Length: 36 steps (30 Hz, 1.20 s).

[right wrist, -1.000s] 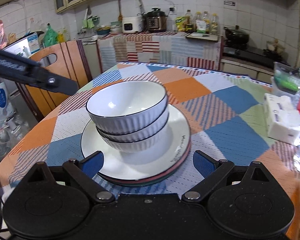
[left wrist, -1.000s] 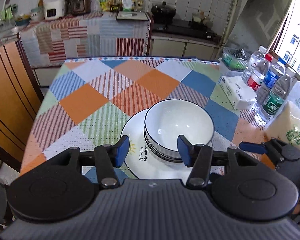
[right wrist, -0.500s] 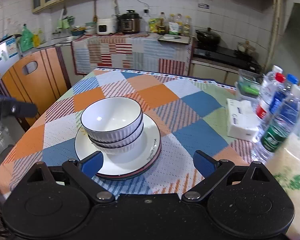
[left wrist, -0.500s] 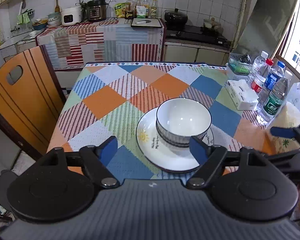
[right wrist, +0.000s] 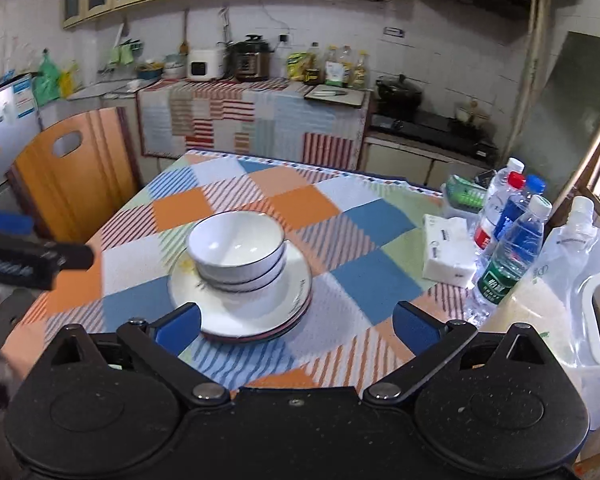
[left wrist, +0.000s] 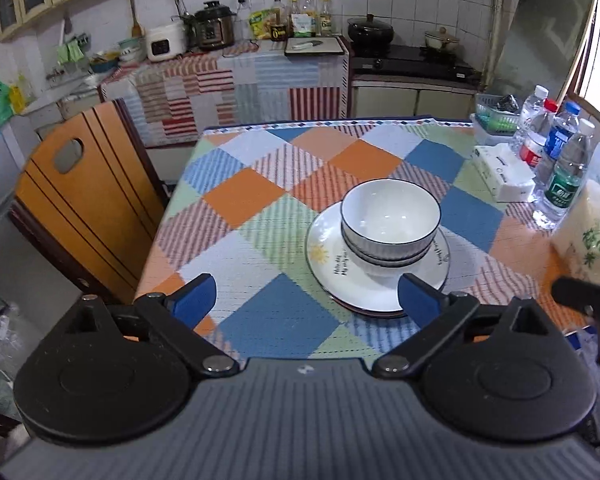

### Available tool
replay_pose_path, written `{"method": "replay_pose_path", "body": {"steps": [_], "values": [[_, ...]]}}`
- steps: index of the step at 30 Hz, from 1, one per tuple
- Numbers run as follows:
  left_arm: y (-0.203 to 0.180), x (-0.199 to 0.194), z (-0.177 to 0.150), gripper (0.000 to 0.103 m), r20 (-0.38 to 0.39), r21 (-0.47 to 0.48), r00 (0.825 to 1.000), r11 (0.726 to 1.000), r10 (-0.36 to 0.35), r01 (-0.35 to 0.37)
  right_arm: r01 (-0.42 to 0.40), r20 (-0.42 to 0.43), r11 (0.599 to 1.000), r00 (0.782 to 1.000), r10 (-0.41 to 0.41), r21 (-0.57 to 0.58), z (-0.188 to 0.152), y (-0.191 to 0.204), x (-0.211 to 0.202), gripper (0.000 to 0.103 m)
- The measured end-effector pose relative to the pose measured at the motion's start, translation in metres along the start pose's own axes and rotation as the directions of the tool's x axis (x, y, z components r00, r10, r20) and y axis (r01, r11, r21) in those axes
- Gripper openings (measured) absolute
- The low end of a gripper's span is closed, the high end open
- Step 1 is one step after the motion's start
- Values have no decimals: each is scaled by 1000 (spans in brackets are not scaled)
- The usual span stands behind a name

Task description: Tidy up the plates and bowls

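Now | my left gripper (left wrist: 306, 300) and right gripper (right wrist: 296, 322) opening wide, empty, backed off | bowls (left wrist: 390, 220) stacked at 12 on plates (left wrist: 352, 292) | looks finished.

Both of your wrist cameras look down and forward over the desk's (left wrist: 260, 184) near edge toward the kitchen wall, the left from nearer the left corner, sharing the stacked bowls (left wrist: 390, 220) (right wrist: 236, 248) and plates (left wrist: 328, 280) (right wrist: 260, 316).
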<state>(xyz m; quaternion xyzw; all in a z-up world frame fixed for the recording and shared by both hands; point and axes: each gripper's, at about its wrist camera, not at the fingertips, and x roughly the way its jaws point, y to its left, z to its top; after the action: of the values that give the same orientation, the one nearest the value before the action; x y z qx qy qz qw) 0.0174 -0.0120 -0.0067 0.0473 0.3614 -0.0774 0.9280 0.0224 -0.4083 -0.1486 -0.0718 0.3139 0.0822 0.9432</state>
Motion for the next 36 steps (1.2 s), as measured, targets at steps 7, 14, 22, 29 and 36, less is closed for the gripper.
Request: {"method": "replay_pose_path", "body": {"steps": [7,14,22,29,36], "values": [[0,-9,-4,99,-7,-14,1000,1000,-11,11,9,-15,1000,1000,-9,-13,-7,18,-14,103],[1,-13,-9,99,-2,-52,1000,999,-16,16,61,-17,998,998,-61,16,-13,16,-10,103],[2,-8,-11,99,-14,-66,1000,998,-15,14,120,-16,991,993,-119,59,-15,8,-6,103],[-1,-3,-15,99,-21,-35,999,999,31,-32,120,-1,992,993,-120,50,-13,11,-17,103],[-2,-3,-18,99,-25,-54,1000,998,15,-16,128,-4,989,992,-128,70,-12,9,-19,103]]}}
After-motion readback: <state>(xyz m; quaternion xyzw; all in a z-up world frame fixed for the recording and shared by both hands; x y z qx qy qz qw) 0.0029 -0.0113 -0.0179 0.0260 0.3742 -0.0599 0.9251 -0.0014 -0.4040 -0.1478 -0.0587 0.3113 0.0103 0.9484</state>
